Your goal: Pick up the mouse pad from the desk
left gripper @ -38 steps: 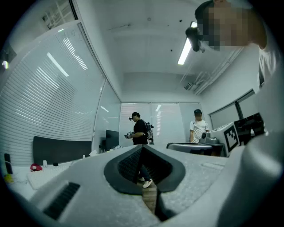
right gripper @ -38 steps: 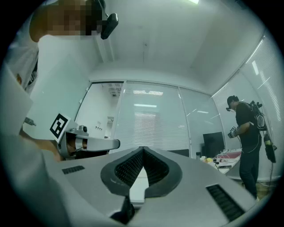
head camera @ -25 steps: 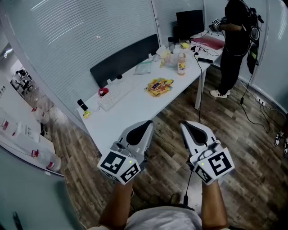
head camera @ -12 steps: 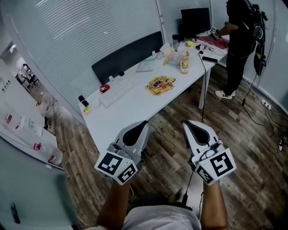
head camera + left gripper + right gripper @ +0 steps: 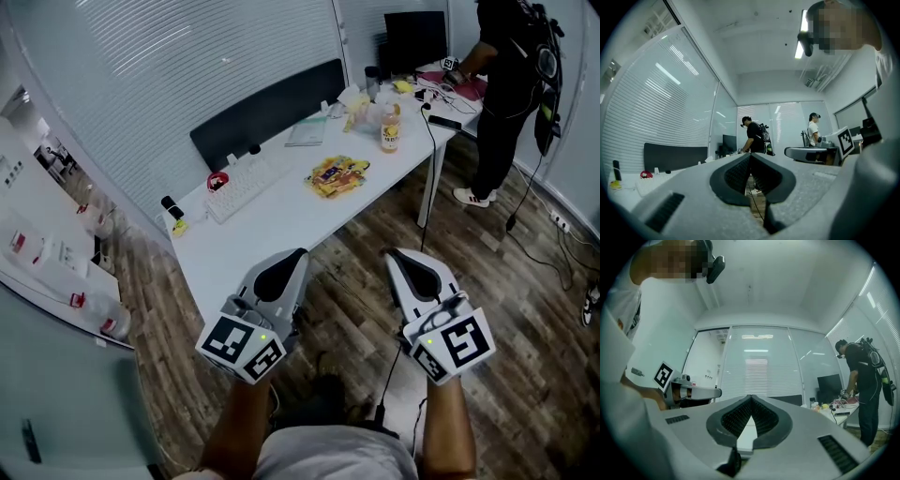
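Left hand-held gripper (image 5: pixel 295 259) and right hand-held gripper (image 5: pixel 397 259) are hanging side by side in the head view, both over the wooden floor (image 5: pixel 356 309) and short of the near edge of the white worktop (image 5: pixel 272 230). Neither one is touching anything. On the worktop are lying a keyboard (image 5: pixel 242 187), a snack packet (image 5: pixel 336 175) and a bottle (image 5: pixel 390 129), with a dark panel (image 5: pixel 267 112) running along the back edge. What I am taking for the mouse pad (image 5: pixel 466 89) is a reddish flat piece at the far end, well apart from both grippers and right by a standing person (image 5: pixel 511 84), though at this range I cannot be sure of it.

Looking along the left hand-held gripper (image 5: pixel 750 157), its jaws are pressing tip to tip with nothing between them. It is pointing roughly level across the room, past the dark panel (image 5: pixel 675 157).

Looking along the right hand-held gripper (image 5: pixel 751 399), its jaws are likewise clenched and empty, and a strip of worktop (image 5: pixel 746 434) is showing below the tips.

By my reckoning the job is only at the approach. Nothing is being gripped, the pad is lying flat, and reaching it, opening a jaw, closing on an edge and lifting are all left to do.
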Demonstrator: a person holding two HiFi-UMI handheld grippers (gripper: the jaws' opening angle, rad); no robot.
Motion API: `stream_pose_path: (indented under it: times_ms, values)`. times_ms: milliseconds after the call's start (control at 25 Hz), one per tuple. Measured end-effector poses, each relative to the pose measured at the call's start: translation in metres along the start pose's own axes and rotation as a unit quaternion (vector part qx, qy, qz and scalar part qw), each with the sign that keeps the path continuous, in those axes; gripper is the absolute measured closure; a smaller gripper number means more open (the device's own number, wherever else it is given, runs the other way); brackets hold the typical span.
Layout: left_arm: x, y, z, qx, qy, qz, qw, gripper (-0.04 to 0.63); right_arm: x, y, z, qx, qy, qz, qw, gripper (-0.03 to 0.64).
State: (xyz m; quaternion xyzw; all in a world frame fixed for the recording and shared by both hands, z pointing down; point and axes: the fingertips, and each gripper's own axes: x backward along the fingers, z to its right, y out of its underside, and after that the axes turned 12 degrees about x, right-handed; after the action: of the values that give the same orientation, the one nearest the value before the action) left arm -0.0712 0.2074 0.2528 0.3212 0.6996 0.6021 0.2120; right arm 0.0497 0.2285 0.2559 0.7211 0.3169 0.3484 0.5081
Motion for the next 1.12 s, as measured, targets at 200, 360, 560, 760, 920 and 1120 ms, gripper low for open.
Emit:
stream_pose_path:
  times_ms: [200,360,560,760,920,1120]
  values:
    - [-0.024,0.001,-0.022,-0.002,0.006,0.004,1.0000,0.580,-0.023,0.008,0.016,0.013,0.001,-0.007,1.000,0.604]
    - [-0.043,-0.001,-0.051,0.005,0.008,0.010,0.9999,0.580,-0.051,0.019,0.028,0.022,-0.002,-0.020,1.000,0.604]
    - [-0.066,-0.009,-0.093,0.009,0.013,0.012,0.9998,0.580,-0.092,0.030,0.041,0.026,0.000,-0.033,0.999,0.604]
    - [-0.096,-0.015,-0.134,0.006,0.021,0.008,0.9997,0.580,-0.133,0.044,0.060,0.023,0.013,-0.043,0.999,0.604]
    - [-0.122,-0.011,-0.170,0.012,0.027,0.001,0.9995,0.580,-0.166,0.061,0.077,0.023,0.025,-0.055,0.998,0.604]
    - [-0.148,-0.010,-0.212,0.017,0.035,-0.005,0.9992,0.580,-0.206,0.076,0.094,0.028,0.037,-0.070,0.996,0.604]
